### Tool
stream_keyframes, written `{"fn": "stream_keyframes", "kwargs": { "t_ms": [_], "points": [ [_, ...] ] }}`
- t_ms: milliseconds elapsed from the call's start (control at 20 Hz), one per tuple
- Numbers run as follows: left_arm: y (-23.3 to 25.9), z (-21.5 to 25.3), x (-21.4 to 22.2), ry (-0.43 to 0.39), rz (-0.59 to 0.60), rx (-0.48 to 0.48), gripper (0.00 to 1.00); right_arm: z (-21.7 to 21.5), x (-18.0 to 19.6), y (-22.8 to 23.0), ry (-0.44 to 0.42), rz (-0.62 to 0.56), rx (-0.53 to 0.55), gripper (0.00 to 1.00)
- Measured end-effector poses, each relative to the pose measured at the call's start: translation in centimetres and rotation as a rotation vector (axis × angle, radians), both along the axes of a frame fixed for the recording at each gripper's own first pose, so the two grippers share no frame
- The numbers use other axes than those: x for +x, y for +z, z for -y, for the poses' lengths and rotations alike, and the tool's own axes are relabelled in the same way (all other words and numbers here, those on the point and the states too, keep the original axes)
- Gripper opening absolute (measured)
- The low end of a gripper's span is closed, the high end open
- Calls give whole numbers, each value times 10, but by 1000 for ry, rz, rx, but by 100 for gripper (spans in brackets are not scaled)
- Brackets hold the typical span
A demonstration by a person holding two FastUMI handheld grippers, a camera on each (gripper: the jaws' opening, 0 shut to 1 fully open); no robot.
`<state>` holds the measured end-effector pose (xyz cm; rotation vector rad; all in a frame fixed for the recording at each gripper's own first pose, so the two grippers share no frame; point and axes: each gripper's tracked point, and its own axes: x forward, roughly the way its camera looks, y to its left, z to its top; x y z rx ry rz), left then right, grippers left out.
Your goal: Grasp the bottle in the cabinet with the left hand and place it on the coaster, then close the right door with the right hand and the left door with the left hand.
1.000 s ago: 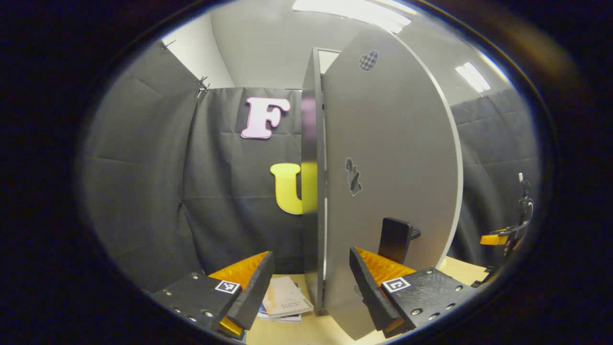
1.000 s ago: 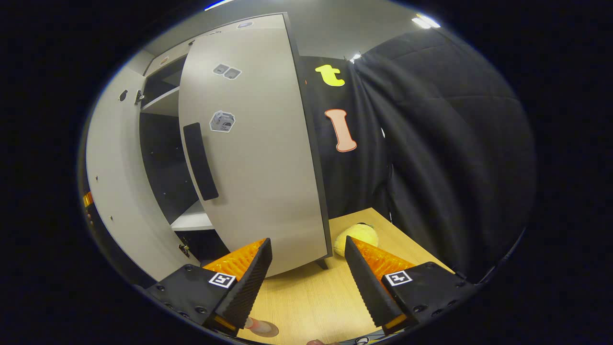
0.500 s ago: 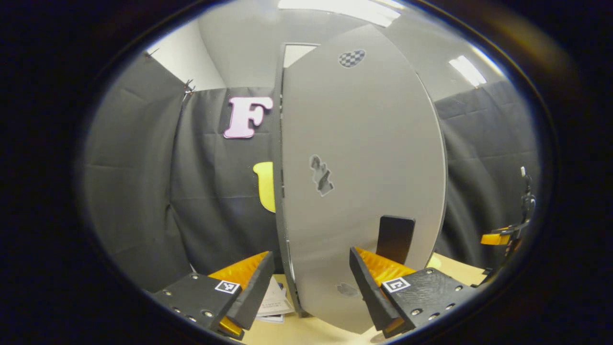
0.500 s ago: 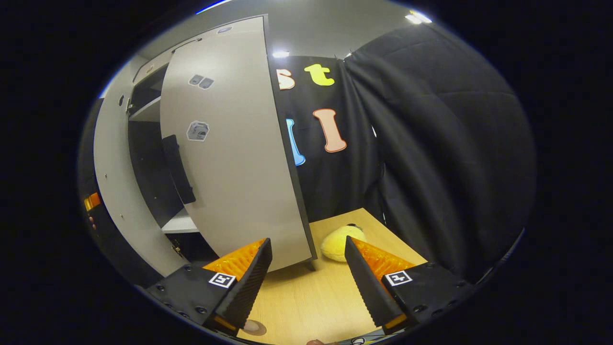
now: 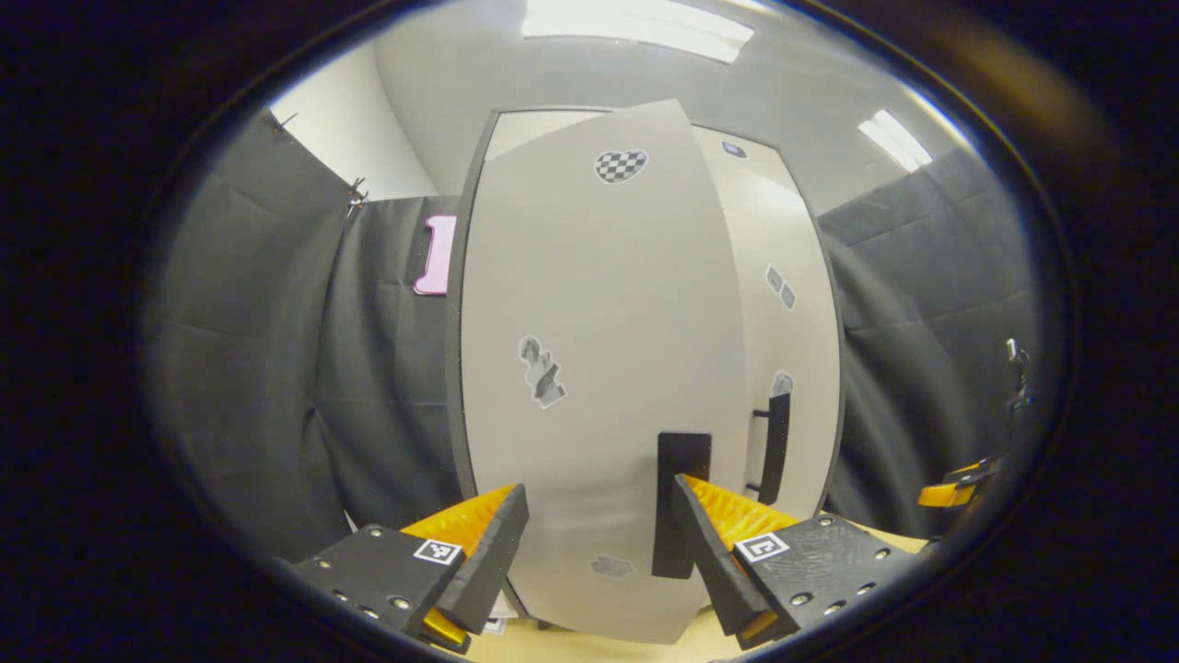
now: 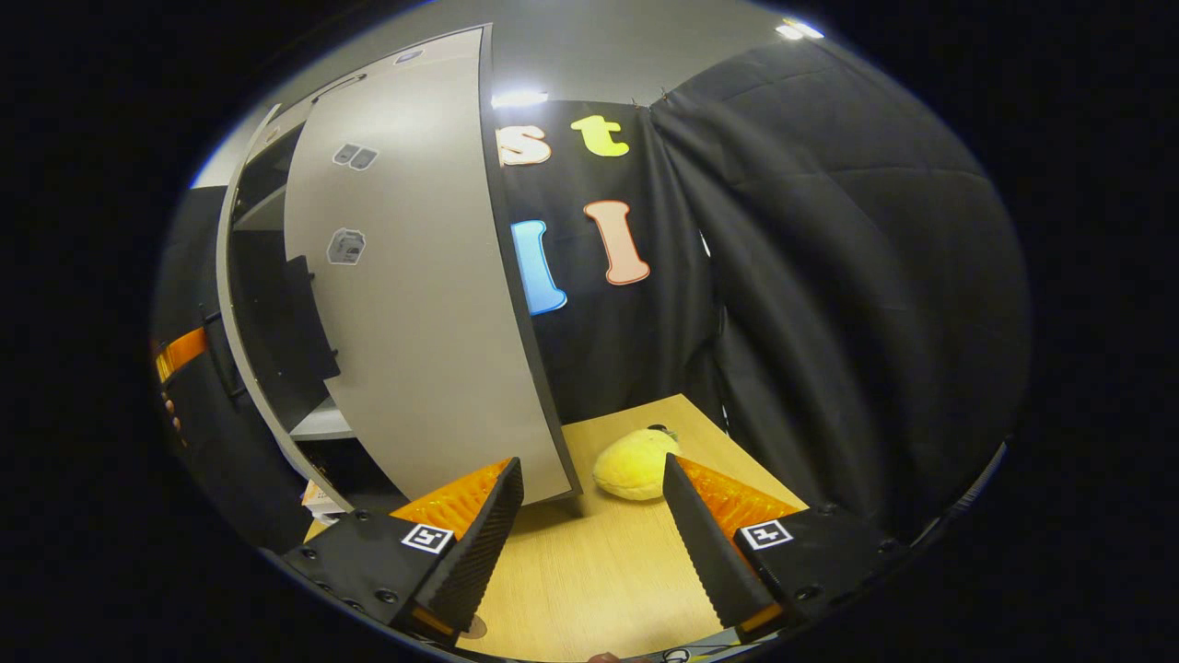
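Note:
In the left gripper view the cabinet's left door stands face-on right ahead, close to shut. Its black handle sits just beside the right finger of my left gripper, which is open and holds nothing. Past it is the right door with its own black handle. In the right gripper view the right door stands slightly ajar, with a dark gap and a shelf to its left. My right gripper is open above the table, apart from the door.
A yellow plush toy lies on the wooden table by the right door's lower corner. Some books lie near the cabinet's foot. Black cloth walls close in on both sides. The other gripper is at the far right of the left gripper view.
The left door has swung from edge-on to nearly shut in front of my left gripper. The right gripper has drawn back and turned right, away from the right door.

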<state>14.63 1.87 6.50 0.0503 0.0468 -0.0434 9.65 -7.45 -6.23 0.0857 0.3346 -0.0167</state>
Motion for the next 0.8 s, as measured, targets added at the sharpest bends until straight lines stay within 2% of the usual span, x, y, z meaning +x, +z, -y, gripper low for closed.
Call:
{"fn": "stream_keyframes", "kwargs": {
  "t_ms": [50, 150, 200, 300, 400, 650, 700, 800],
  "points": [
    [-1, -1, -6, 11, -11, 7, 99, -1, 1, -3, 10, -7, 9, 97],
    [-2, -5, -19, 39, -21, 9, 99, -3, 4, -3, 33, -8, 20, 97],
    [-4, -6, -26, 49, -29, -4, 84, -4, 6, -1, 45, -6, 18, 97],
    [-8, -8, -39, 73, -39, -32, 84, -6, 9, 0, 73, 1, 7, 97],
    [-6, -7, -53, 86, -27, -54, 99, -10, 14, 4, 107, 6, 1, 97],
    [13, -7, -79, 119, 46, -102, 99, -27, 28, 32, 190, 61, 24, 97],
    [17, -6, -83, 126, 58, -116, 92, -29, 28, 37, 202, 65, 28, 97],
    [22, -13, -91, 163, 73, -128, 92, -26, 28, 45, 200, 74, 32, 98]
  ]
}}
